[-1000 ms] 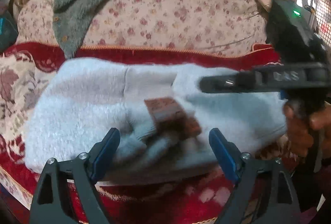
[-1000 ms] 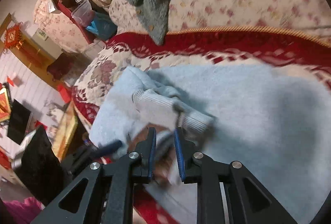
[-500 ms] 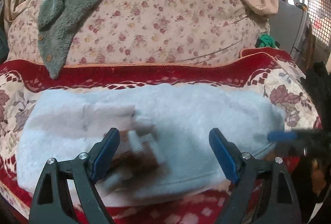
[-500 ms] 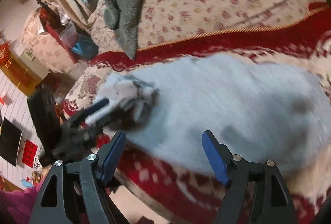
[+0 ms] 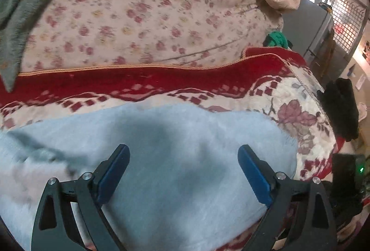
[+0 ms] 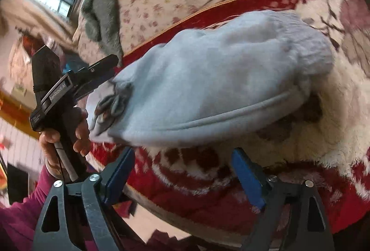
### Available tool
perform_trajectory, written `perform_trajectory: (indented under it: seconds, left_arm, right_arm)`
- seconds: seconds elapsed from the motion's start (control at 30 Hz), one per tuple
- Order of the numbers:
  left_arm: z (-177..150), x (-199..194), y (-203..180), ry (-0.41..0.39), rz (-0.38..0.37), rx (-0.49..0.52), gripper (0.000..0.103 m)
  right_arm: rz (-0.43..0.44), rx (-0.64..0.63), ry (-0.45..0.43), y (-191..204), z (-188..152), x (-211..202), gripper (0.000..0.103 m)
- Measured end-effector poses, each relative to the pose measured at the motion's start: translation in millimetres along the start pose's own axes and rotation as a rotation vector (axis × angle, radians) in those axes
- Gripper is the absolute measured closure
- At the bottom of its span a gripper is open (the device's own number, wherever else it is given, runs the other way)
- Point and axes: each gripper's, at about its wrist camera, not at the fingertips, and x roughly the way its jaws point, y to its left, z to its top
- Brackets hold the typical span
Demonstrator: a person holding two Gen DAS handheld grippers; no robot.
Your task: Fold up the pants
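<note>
Here the folded pants [image 6: 219, 89] rest on a red floral blanket [image 5: 161, 82], apparently a bed's, both grippers' jaws apart.

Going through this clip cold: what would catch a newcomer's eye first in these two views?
The pale blue fleece pants, folded into a thick bundle, fill the middle of the right wrist view, lying on the red patterned blanket. Both pairs of blue-padded tongs are open and hold nothing: the right tongs low in front of the bundle, the left tongs above its surface.

Black left gripper [image 5: 183, 172] frame, blue pads [image 5: 113, 173], silver screws, magenta sleeve [image 6: 16, 216], bare hand [image 6: 63, 135]
</note>
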Motion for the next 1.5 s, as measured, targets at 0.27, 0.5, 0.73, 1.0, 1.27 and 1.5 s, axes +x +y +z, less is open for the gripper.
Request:
perform_trajectory:
  seconds: [0.27, 0.5, 0.73, 1.0, 1.27, 1.5]
  left_arm:
    - [21.6, 29.8, -20.3, 0.033, -0.038, 0.042, 0.009]
    - [35.8, 46.6, -40.9, 0.059, -0.077, 0.149, 0.009]
    - [44.0, 65.3, -49.2, 0.086, -0.097, 0.179, 0.009]
    - [52.6, 89.0, -54.7, 0.133, -0.129, 0.230, 0.009]
    - [69.7, 125.0, -58.9, 0.218, -0.202, 0.292, 0.009]
    - [68.4, 156.9, -74.8, 0.373, -0.340, 0.389, 0.009]
  right_arm:
    - [0.013, 0.079, -0.033, -22.1, 3.8, 4.2, 0.010]
    - [0.035, 0.074, -0.094, -28.7, 3.5, 8.7, 0.010]
    - [0.030, 0.028, -0.144, -27.9, -0.2, 10.9, 0.010]
    - [0.052, -0.002, -0.191, -27.7, -1.2, 12.5, 0.008]
    - [0.095, -0.009, -0.250, -31.8, 2.7, 17.2, 0.006]
    - [0.129, -0.016, -0.278, -33.6, 2.2, 18.8, 0.003]
